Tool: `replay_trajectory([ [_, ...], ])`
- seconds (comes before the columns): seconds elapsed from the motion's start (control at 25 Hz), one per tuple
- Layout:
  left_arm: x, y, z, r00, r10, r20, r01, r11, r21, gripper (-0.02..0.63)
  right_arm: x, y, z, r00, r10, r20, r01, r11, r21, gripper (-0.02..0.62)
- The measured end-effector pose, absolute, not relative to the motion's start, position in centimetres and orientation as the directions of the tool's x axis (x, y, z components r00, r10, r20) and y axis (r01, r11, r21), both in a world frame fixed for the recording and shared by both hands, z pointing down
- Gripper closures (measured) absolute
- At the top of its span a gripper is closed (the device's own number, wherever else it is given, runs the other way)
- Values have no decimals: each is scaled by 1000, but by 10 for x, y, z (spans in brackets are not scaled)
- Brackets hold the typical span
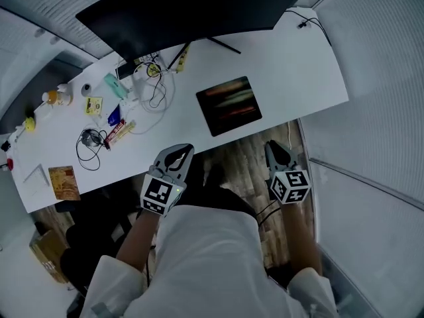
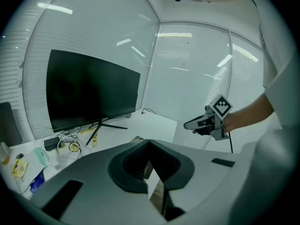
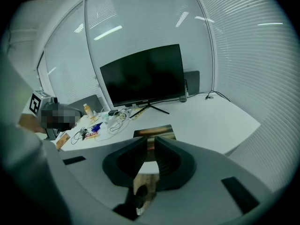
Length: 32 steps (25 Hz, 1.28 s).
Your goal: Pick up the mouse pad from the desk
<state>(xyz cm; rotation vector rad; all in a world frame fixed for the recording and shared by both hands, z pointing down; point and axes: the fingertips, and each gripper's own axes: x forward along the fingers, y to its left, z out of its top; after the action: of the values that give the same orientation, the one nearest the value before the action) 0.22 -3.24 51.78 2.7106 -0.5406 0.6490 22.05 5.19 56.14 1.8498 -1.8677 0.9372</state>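
The mouse pad is a dark rectangle with streaks of colour, lying flat near the front edge of the white desk. In the right gripper view the mouse pad shows just beyond the jaws. My left gripper hangs in front of the desk's edge, left of the pad, shut with nothing in it. My right gripper is over the wooden floor, short of the desk and right of the pad, shut and empty. Neither touches the pad.
A large dark monitor stands at the back of the desk. Cables, small packets and a bottle crowd the left part. A cardboard box sits on the floor at the left. Glass walls with blinds close in the right side.
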Motion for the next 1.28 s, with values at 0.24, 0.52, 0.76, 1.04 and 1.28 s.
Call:
replay_trajectory([
  [0.24, 29, -47, 554, 845, -176, 505, -345, -901, 263, 591, 225, 30, 599, -64, -704, 707, -974, -109, -197, 548],
  [0.52, 55, -51, 581, 857, -64, 512, -267, -905, 333, 591, 238, 15, 655, -35, -630, 776, -964, -184, -192, 452],
  [0.76, 57, -57, 606, 847, -16, 531, -242, -901, 359, 591, 244, 7, 707, -21, -565, 825, -953, -238, -187, 385],
  [1.04, 51, -64, 629, 837, 25, 546, -228, -892, 390, 591, 252, -9, 747, -2, -500, 866, -954, -259, -151, 299],
  [1.28, 50, -74, 636, 833, 19, 553, -242, -886, 395, 591, 252, -19, 763, -6, -458, 889, -962, -240, -130, 284],
])
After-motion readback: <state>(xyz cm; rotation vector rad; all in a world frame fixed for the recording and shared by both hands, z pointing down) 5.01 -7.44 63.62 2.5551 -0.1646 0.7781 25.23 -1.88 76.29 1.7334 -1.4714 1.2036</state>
